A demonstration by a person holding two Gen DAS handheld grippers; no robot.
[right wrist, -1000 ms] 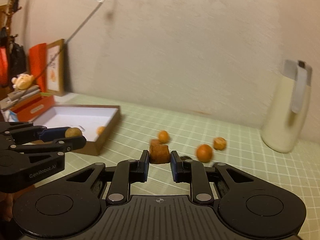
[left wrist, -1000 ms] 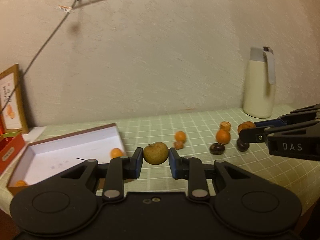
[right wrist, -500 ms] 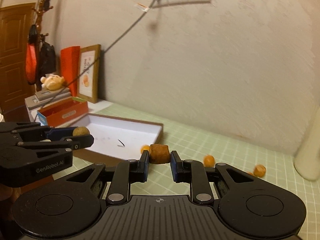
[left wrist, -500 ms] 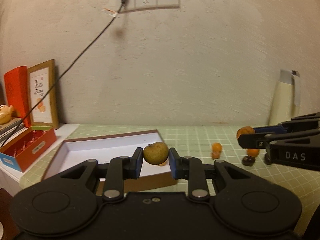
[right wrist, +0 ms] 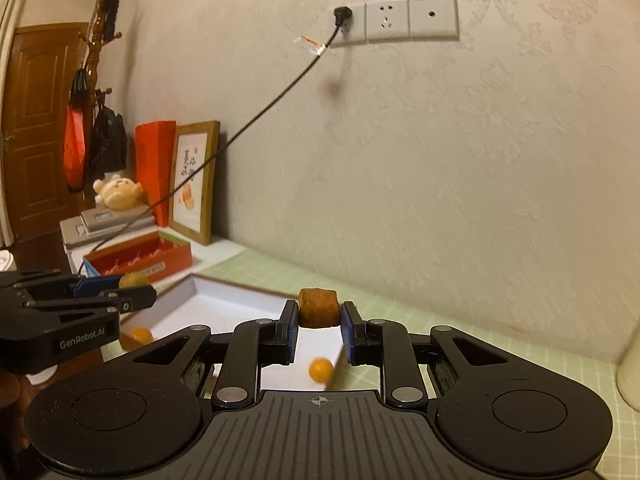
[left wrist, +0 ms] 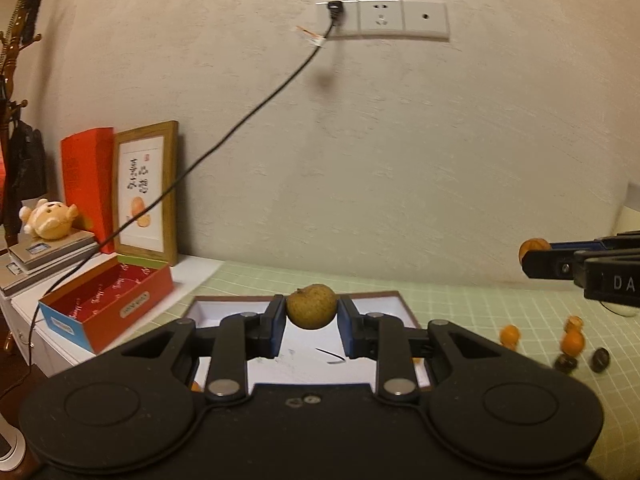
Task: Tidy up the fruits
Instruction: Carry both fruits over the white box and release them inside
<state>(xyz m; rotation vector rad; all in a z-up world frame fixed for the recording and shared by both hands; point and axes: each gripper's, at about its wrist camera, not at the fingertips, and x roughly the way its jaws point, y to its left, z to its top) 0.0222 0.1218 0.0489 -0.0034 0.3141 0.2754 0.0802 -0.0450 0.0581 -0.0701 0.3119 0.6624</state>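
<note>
Green grid-pattern desk (left wrist: pixel 500 304) against a textured wall, white shallow box (right wrist: pixel 224 304) near its left end. Left gripper (left wrist: pixel 311 314) jaws clamped on a round greenish-brown fruit (left wrist: pixel 311 306), held above the box. Right gripper (right wrist: pixel 319 318) jaws clamped on a blocky brown fruit (right wrist: pixel 319 307), above the box's near right corner. Two small orange fruits (right wrist: pixel 320 369) lie in the box; more orange and dark fruits (left wrist: pixel 572 340) sit loose on the desk to the right

Grippers: two (left wrist: pixel 311 322) (right wrist: pixel 319 326) | gripped fruits: two (left wrist: pixel 311 306) (right wrist: pixel 319 308) | white trays: one (right wrist: pixel 224 304) | oranges in tray: two (right wrist: pixel 320 369) (right wrist: pixel 141 335) | framed pictures: one (left wrist: pixel 146 192)
</note>
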